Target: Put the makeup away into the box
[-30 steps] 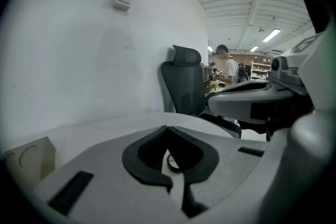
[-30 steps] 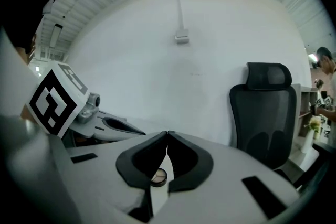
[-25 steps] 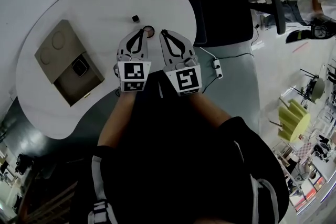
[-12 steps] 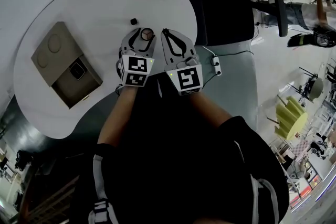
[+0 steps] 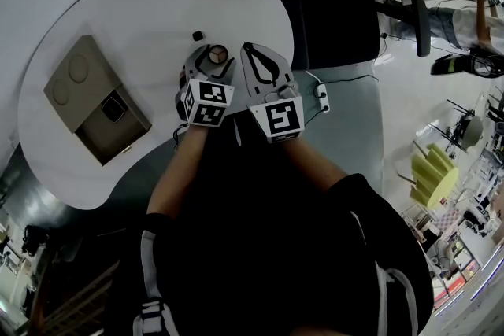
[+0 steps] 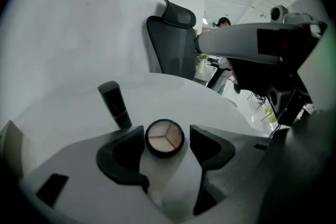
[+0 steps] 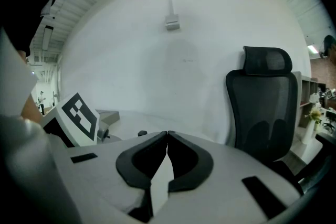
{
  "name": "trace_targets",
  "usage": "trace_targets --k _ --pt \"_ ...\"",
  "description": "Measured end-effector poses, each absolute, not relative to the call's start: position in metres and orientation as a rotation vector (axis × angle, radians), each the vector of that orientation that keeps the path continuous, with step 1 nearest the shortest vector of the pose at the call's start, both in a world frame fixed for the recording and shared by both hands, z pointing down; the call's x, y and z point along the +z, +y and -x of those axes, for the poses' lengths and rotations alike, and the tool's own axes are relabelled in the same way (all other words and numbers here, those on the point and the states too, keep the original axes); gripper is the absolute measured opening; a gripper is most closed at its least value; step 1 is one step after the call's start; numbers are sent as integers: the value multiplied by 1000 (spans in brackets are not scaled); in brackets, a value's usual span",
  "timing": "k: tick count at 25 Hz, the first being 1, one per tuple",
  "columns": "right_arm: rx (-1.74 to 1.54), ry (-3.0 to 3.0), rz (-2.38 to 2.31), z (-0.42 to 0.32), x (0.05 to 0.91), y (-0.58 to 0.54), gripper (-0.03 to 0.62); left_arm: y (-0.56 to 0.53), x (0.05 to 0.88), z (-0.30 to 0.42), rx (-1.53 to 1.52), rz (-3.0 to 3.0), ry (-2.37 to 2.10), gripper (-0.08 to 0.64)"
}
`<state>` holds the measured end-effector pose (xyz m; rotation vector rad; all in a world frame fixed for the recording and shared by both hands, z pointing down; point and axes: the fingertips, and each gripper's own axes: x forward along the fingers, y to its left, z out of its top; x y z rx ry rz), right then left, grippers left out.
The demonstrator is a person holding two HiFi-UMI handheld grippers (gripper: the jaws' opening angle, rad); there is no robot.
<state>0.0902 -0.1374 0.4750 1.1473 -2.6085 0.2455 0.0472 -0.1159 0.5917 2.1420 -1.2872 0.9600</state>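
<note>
Compact (image 6: 164, 138) x1, lipstick (image 6: 115, 105) x1, box (image 5: 79, 86) x1

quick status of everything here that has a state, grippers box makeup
left gripper: open, jaws have just been opening, round palette between them, not clamped
right gripper: shut, empty
round palette: flat on the table, pans facing up
lipstick: capped, standing upright
box: open, lid laid back, one dark item inside
</note>
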Motion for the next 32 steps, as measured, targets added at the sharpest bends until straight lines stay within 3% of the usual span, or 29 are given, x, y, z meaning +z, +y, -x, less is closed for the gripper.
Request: trace_targets --k 2,18,32 --pt "227 -2595 -1143 -91 474 -138 23 -117 592 -47 966 -2146 -1293 232" --pt "216 -2670 -1064 -56 458 -116 23 -106 542 -14 900 -2191 -1459 225" --pt "145 -2816 -742 33 456 -80 23 -49 533 102 770 -1879 -1803 225"
